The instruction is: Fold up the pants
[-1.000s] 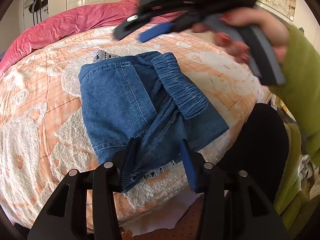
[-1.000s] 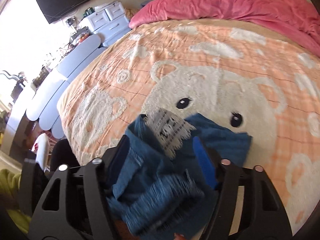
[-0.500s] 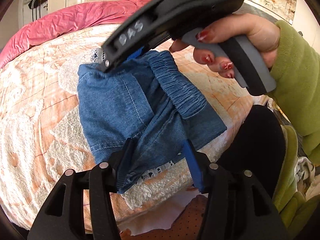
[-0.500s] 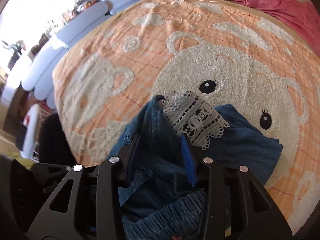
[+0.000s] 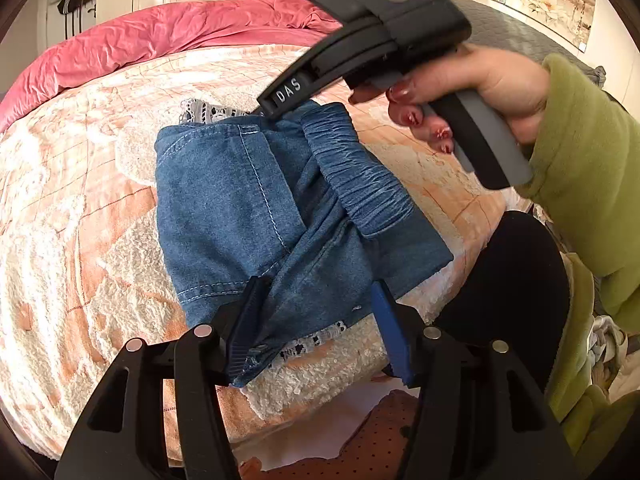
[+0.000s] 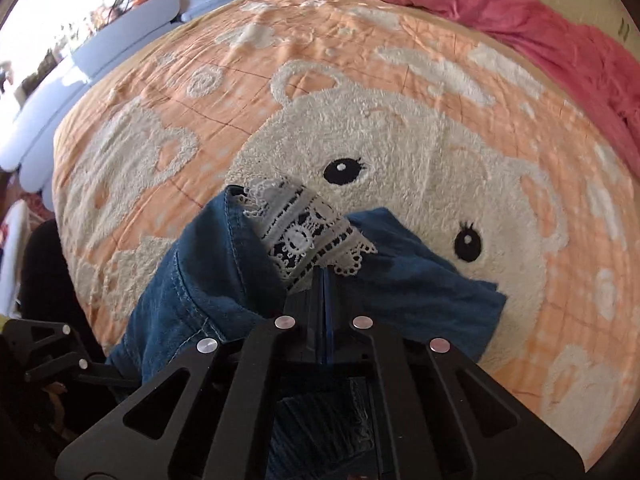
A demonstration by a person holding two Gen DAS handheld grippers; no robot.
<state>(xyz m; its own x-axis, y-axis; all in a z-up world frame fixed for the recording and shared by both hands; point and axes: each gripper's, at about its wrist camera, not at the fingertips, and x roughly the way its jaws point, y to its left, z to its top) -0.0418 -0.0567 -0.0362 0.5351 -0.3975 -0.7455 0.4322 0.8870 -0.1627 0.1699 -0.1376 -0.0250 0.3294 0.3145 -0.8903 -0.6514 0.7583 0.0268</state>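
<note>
The blue denim pants (image 5: 256, 216) lie folded in a bundle on the orange bear bedspread (image 5: 80, 248), with an elastic waistband (image 5: 356, 172) on top and white lace trim (image 5: 208, 110) at the far end. My left gripper (image 5: 316, 320) is open, its fingers straddling the near lace-trimmed edge. My right gripper (image 6: 324, 276) is shut on the pants (image 6: 192, 280) at the lace hem (image 6: 304, 232); it also shows in the left wrist view (image 5: 360, 40), held in a hand with a green sleeve.
A crumpled pink duvet (image 5: 160, 40) lies along the far side of the bed, also in the right wrist view (image 6: 520, 12). The bed edge (image 5: 320, 412) is just below my left gripper. Pale blue furniture (image 6: 120, 32) stands beyond the bed's left side.
My right gripper has come down onto the far lace hem and closed on it. My left gripper has stayed open at the near edge.
</note>
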